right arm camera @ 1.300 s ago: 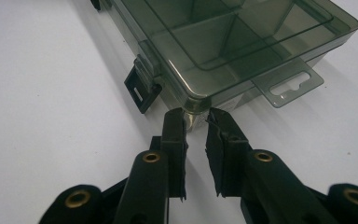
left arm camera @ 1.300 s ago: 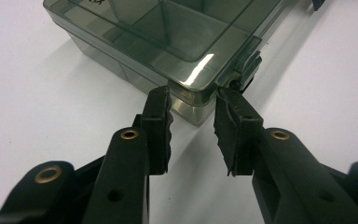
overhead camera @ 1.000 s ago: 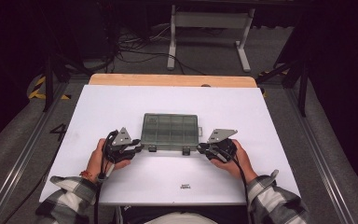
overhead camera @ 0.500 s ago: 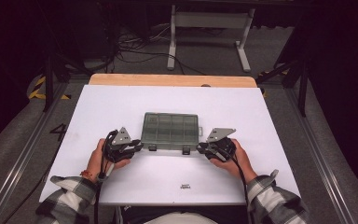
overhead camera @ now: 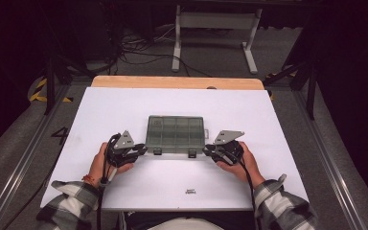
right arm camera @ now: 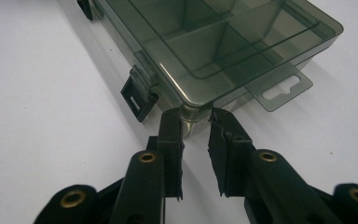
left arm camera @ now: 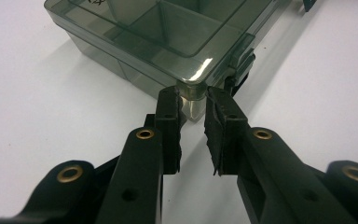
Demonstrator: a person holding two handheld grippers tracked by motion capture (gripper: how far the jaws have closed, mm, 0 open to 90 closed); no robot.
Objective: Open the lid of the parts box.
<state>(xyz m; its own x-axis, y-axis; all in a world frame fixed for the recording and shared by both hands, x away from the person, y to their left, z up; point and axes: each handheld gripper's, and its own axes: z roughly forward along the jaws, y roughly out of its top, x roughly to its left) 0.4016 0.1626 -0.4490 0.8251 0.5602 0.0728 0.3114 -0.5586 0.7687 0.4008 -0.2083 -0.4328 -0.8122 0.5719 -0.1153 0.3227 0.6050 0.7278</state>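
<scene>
- Sitting at mid-table: smoky box [overhead camera: 176, 133], lid down, long axis running left-right, both latches [overhead camera: 191, 153] facing the person.
- Flanking it symmetrically: left gripper [overhead camera: 139, 150] at near-left corner, right gripper [overhead camera: 209, 152] at near-right corner. Neither hand nearer; each owning its own corner.
- Straddling the near-left corner post in the left gripper view: left gripper [left arm camera: 193, 116], jaws parted narrowly, pads [left arm camera: 170, 109] touching or just beside the corner's two faces. Not clearly squeezing; looking more like a loose bracket than a clamp.
- Mirroring that in the right gripper view: right gripper [right arm camera: 196, 126], jaws parted about the same, box [right arm camera: 223, 46] corner lodged between the tips, contact on the inner faces probable but not certain.
- Lying just beside each corner, inboard along the front wall: one latch [right arm camera: 139, 95] left of the right jaws, the other latch [left arm camera: 240, 70] right of the left jaws. Both looking shut.
- Sticking out from the right end wall: hang tab [right arm camera: 279, 86], flat on the table [overhead camera: 124, 110], clear of the jaws.
- Judging next move: either closing on both corners to lift or square the box, or sliding inboard to the latches. Key relation either way: box dead ahead of both tip pairs, corners already inside the jaw gaps, latches a short sideways shift toward centre.
- Flagging risk: corner grip on slick plastic, likely slipping if squeezed unevenly.
</scene>
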